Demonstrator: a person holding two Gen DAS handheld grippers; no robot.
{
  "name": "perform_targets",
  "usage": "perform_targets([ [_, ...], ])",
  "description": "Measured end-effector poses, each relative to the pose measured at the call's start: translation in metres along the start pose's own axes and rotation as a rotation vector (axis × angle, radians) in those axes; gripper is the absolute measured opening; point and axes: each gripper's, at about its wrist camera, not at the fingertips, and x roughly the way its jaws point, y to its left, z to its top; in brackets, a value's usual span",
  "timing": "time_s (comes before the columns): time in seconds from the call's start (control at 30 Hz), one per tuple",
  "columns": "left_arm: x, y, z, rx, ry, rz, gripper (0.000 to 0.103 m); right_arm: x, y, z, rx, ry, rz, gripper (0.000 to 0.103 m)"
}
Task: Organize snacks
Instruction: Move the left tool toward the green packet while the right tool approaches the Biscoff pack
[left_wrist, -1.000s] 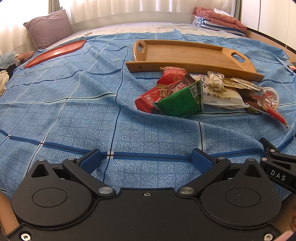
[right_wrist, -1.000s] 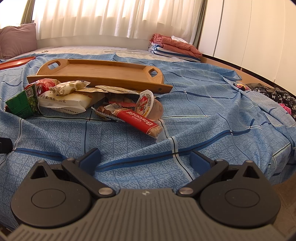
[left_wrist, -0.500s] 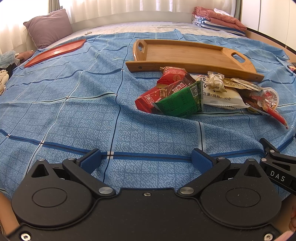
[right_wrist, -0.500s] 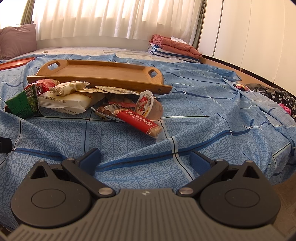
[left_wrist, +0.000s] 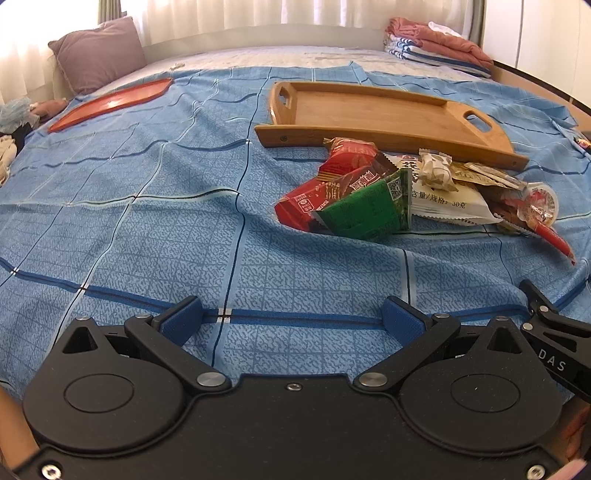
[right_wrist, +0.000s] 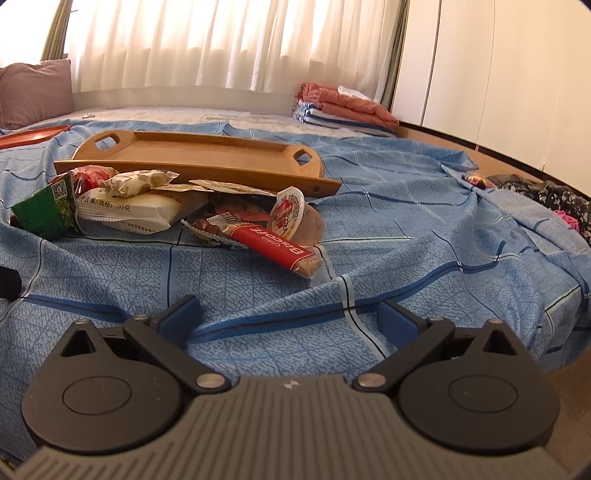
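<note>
- Bedroom scene: a bed covered with a blue checked sheet (left_wrist: 147, 206), white curtains (right_wrist: 221, 40) along the far wall, a mauve pillow (left_wrist: 98, 51) at the far left and a stack of folded blankets (right_wrist: 340, 109) at the far right.
- A wooden tray with handles (left_wrist: 373, 110) sits on the sheet toward the far side, nothing in it.
- A red tray (left_wrist: 110, 103) lies well off to the far left.
- The snack pile is right in front of the wooden tray's near edge, all on the sheet:
- a green packet (left_wrist: 369, 212) leaning on a red packet (left_wrist: 314, 201) at the left end
- a white packet with printed text (right_wrist: 136, 212) in the middle, with a small cream-wrapped snack (right_wrist: 140, 181) on top
- a red Biscoff bar (right_wrist: 277, 247) and a jelly cup (right_wrist: 291, 218) on its side at the right end
- The left gripper (left_wrist: 291, 321) is low over the sheet near the pile, fingers spread wide, nothing between them.
- The right gripper (right_wrist: 290, 317) is the same: spread wide, holding nothing, near side of the Biscoff bar.
</note>
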Motion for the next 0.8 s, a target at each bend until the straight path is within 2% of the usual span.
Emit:
perform_targets([
  [0.17,-0.003,-0.001,-0.006,0.01,-0.052,0.01,0.103,-0.002,0.0,-0.001,0.02,-0.018,-0.002,0.103],
  [0.3,-0.01,0.004,-0.007,-0.019,-0.114,0.066,0.103,-0.004,-0.008,0.007,0.024,-0.02,0.045,0.103],
  [0.47,-0.018,0.023,0.007,-0.133,-0.165,0.017,0.102,-0.01,-0.016,0.018,0.07,-0.068,0.071,0.103],
  [0.57,-0.022,0.024,0.02,-0.141,-0.208,-0.007,0.099,-0.01,-0.021,0.03,0.114,-0.087,0.111,0.103],
  [0.6,-0.022,0.022,0.024,-0.126,-0.214,-0.018,0.097,-0.008,-0.022,0.034,0.126,-0.084,0.125,0.101],
  [0.67,-0.024,0.016,0.03,-0.088,-0.22,-0.053,0.083,-0.003,-0.022,0.04,0.141,-0.071,0.138,0.097],
  [0.8,-0.024,-0.005,0.031,-0.01,-0.215,-0.132,0.069,0.01,-0.024,0.044,0.139,-0.037,0.148,0.082],
])
